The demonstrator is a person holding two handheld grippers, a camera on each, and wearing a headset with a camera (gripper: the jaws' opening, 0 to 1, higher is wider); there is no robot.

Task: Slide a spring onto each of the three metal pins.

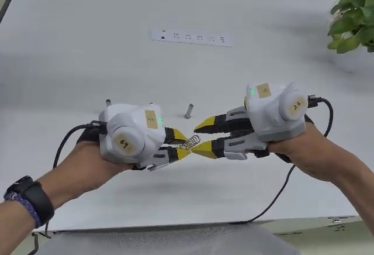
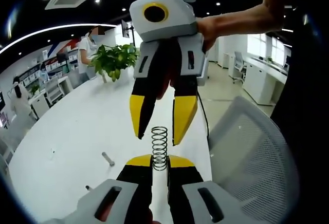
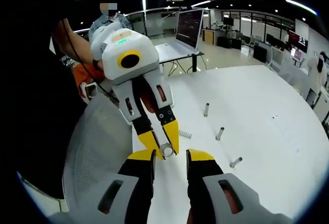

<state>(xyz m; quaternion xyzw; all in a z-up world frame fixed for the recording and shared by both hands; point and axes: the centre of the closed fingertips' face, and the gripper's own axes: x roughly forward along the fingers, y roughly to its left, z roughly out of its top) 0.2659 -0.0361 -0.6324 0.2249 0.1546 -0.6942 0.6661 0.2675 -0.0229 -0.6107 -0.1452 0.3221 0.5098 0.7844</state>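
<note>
Spring [image 2: 160,147] pinched at one end in the narrow-set jaws of the left gripper [image 2: 159,162], raised off the white table [image 1: 70,44] near its front edge, free end aimed at the right gripper [image 2: 158,137]. Jaws of the right gripper spread wide, yellow tips flanking that free end; contact with the coils impossible to judge. Below the grippers in the head view, grey mesh chair back [image 1: 175,240]. At the table's far right, leafy green plant [image 1: 350,9]; farther back near the centre, white power strip [image 1: 191,37]. In the right gripper view, three metal pins [image 3: 220,133] spaced apart on the table beyond the grippers, two upright, the nearest tilted or lying. Just beside the left gripper's tips there, second spring [image 3: 184,133] lying flat on the table, apart from the pins.
</note>
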